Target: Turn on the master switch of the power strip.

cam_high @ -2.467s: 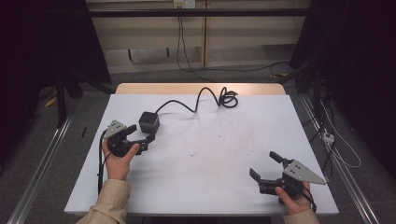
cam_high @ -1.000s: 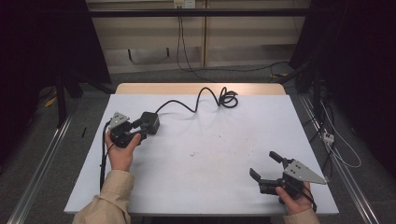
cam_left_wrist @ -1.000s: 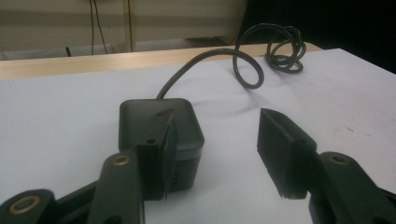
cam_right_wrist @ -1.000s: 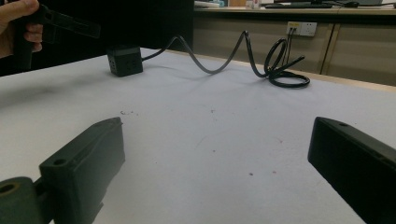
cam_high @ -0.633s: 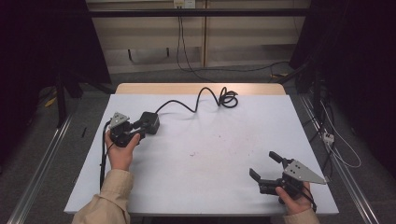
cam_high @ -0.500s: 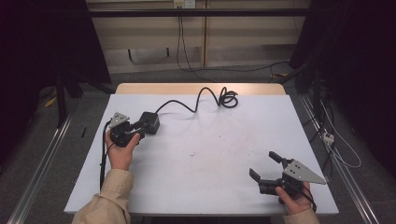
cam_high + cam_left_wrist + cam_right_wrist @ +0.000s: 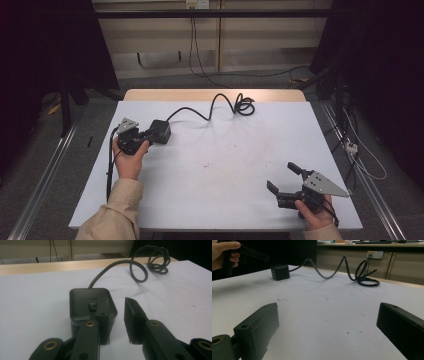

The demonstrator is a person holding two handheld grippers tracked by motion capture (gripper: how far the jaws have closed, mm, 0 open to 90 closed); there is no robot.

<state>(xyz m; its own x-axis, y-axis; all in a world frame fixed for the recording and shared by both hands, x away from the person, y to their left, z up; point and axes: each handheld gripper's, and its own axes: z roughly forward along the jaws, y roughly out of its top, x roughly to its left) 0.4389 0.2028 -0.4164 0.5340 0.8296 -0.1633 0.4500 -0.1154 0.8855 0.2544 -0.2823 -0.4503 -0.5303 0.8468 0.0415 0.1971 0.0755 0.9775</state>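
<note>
Black plastic, matte and round-cornered, is making up the cube-shaped power adapter that is sitting at about ten o'clock on the white table; against the picture from two and a half seconds ago, the left gripper is now lying up against that adapter where it was hanging a little nearer the person, and its jaws have just been closing; in the left gripper view one jaw is lying flat against the adapter's near side while the other is standing just clear of its right side, so the cube is not between them and the gap is reading narrow; the adapter's thick rubbery cable is snaking toward twelve o'clock and ending in a loose coil near the table's wooden far edge; the right gripper is resting at about five o'clock exactly as in the earlier pictures, its blocky jaws spread wide over bare, faintly speckled tabletop, with its grey three-cornered plate on top.
</note>
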